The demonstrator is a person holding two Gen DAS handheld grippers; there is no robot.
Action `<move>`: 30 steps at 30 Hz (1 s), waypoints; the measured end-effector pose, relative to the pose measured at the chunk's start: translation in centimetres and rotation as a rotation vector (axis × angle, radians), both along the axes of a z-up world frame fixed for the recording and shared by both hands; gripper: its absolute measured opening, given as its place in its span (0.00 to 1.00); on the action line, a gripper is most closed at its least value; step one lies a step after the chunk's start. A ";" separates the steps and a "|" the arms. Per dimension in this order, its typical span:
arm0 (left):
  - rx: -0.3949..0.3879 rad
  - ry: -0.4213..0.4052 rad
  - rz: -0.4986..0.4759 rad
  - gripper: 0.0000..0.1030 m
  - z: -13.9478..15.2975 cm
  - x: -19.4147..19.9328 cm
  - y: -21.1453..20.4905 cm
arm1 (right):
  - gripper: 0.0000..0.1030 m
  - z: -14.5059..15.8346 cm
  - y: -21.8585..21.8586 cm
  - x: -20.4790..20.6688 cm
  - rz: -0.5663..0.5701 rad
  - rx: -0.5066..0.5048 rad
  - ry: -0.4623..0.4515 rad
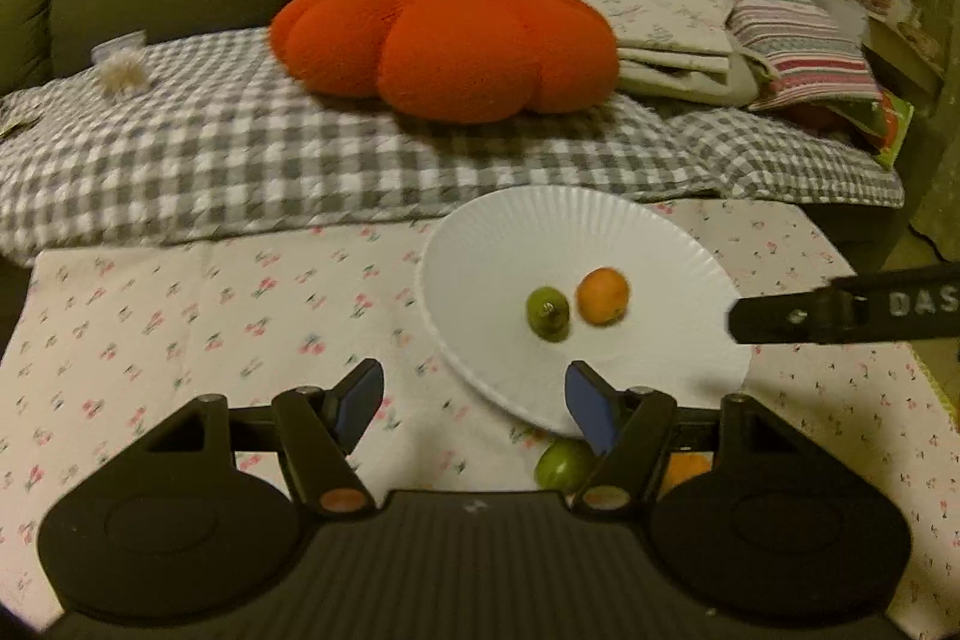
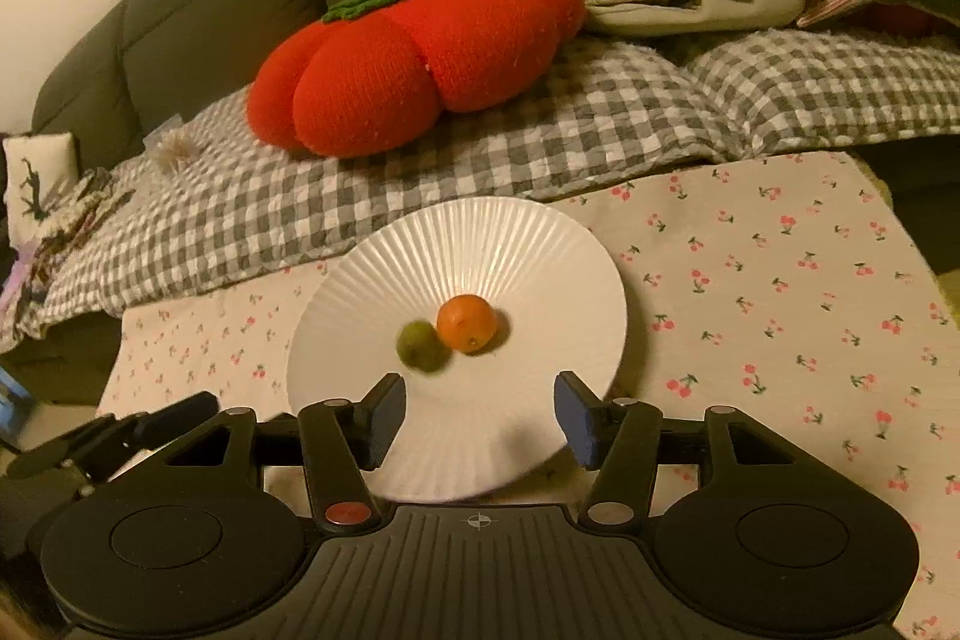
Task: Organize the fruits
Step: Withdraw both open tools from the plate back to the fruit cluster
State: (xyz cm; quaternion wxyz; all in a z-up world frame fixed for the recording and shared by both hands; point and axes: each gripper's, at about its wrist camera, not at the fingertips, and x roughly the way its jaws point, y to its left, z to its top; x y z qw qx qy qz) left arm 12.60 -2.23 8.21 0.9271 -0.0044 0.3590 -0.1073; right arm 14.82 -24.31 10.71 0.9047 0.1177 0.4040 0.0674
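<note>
Both hand-held grippers — left (image 1: 474,397), right (image 2: 480,415) — were released, empty; the lime (image 2: 420,345) and orange (image 2: 467,323) looked free to roll off the plate (image 2: 480,232) — a nudge would do it.

A table is covered by a cherry-printed cloth (image 2: 780,292). On the cloth a white ribbed plate (image 2: 480,244) is set. A green fruit (image 1: 561,463) and an orange one (image 1: 684,469) are seen just beside the plate's near edge.
</note>
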 end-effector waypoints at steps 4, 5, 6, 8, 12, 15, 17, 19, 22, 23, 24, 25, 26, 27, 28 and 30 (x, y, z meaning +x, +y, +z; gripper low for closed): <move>0.009 0.035 0.019 0.65 0.2 -1.4 1.0 | 0.57 0.7 0.4 -1.6 0.019 -0.011 0.001; 0.005 0.042 0.020 0.65 0.2 -1.8 1.3 | 0.59 0.8 0.6 -2.1 0.022 -0.017 -0.002; 0.004 0.052 0.021 0.65 0.2 -2.2 1.5 | 0.61 1.0 0.8 -2.6 0.028 -0.024 -0.007; 0.018 0.077 0.026 0.65 0.1 -2.9 1.8 | 0.62 1.2 1.2 -3.5 0.042 -0.029 -0.010; 0.003 0.111 0.019 0.65 0.0 -3.9 2.2 | 0.62 1.5 1.8 -4.9 0.072 -0.006 -0.004; -0.036 0.142 0.017 0.65 -0.2 -4.4 2.6 | 0.63 1.6 2.1 -5.5 0.089 -0.004 -0.004; -0.039 0.149 0.022 0.65 -0.4 -4.7 2.8 | 0.63 1.4 2.2 -5.7 0.092 -0.005 0.000; -0.032 0.151 0.025 0.65 -0.7 -4.9 2.8 | 0.63 1.2 2.1 -5.8 0.088 -0.006 0.008; -0.027 0.158 0.011 0.64 -1.2 -5.3 2.6 | 0.63 0.7 1.7 -5.8 0.073 -0.001 0.030; -0.023 0.159 0.002 0.64 -1.4 -5.5 2.4 | 0.63 0.6 1.6 -5.8 0.070 0.003 0.037; -0.016 0.162 -0.009 0.64 -1.6 -5.6 2.2 | 0.63 0.4 1.5 -5.8 0.067 0.008 0.045; -0.012 0.164 -0.015 0.64 -1.8 -5.7 2.1 | 0.63 0.2 1.4 -5.8 0.065 0.012 0.052; -0.010 0.167 -0.016 0.62 -1.9 -5.7 2.1 | 0.63 0.0 1.4 -5.8 0.066 0.018 0.064; -0.011 0.170 -0.013 0.61 -2.1 -5.6 2.1 | 0.63 -0.3 1.4 -5.9 0.065 0.022 0.073; -0.018 0.176 -0.007 0.58 -2.3 -5.5 2.2 | 0.63 -0.5 1.4 -5.9 0.065 0.024 0.082; -0.044 0.190 -0.001 0.54 -2.6 -5.3 2.5 | 0.63 -1.0 1.4 -5.9 0.064 0.031 0.100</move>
